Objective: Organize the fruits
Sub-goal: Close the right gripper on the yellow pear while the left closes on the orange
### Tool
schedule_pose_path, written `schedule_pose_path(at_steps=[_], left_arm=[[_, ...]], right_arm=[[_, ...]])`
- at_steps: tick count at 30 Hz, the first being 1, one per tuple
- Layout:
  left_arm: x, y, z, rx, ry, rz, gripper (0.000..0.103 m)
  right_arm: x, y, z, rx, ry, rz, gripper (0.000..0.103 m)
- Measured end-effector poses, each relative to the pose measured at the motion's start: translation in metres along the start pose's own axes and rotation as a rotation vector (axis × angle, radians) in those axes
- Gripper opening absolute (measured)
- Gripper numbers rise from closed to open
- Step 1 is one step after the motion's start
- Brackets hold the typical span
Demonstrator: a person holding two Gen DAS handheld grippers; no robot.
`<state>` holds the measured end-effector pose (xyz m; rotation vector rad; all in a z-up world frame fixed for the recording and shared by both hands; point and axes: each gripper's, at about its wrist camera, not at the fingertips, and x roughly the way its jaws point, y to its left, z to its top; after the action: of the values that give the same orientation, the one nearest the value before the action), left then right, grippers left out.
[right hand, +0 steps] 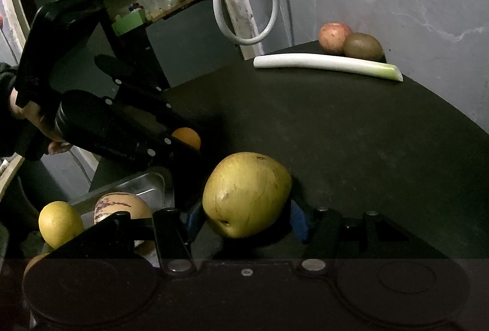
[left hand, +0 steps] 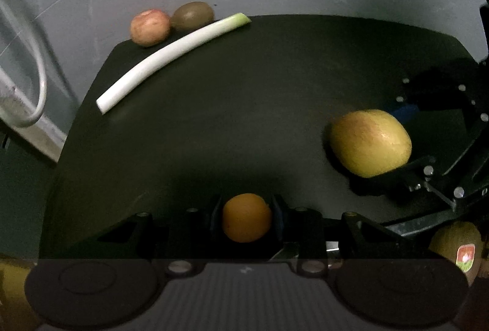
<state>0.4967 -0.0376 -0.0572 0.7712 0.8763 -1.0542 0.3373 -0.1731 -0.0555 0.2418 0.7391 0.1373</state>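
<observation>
Orange (left hand: 247,217) between jaws; yellow-green pear (right hand: 246,195) tilted, low over dark table.

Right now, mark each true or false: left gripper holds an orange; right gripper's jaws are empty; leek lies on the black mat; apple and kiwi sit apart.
1. The left gripper holds an orange: true.
2. The right gripper has empty jaws: false, a yellow-green pear sits between them.
3. The leek lies on the black mat: true.
4. The apple and kiwi sit apart: false, they touch.
</observation>
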Motion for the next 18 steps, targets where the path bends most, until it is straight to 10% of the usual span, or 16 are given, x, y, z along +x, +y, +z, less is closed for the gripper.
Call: schedule_pose_path(at_steps=[18], left_arm=[[-0.022,0.006,-0.006,-0.232,-0.055,0.063,0.037]], right_arm=[[-0.007,-0.009,-0.001,0.040,0.003,0.081,0.058]])
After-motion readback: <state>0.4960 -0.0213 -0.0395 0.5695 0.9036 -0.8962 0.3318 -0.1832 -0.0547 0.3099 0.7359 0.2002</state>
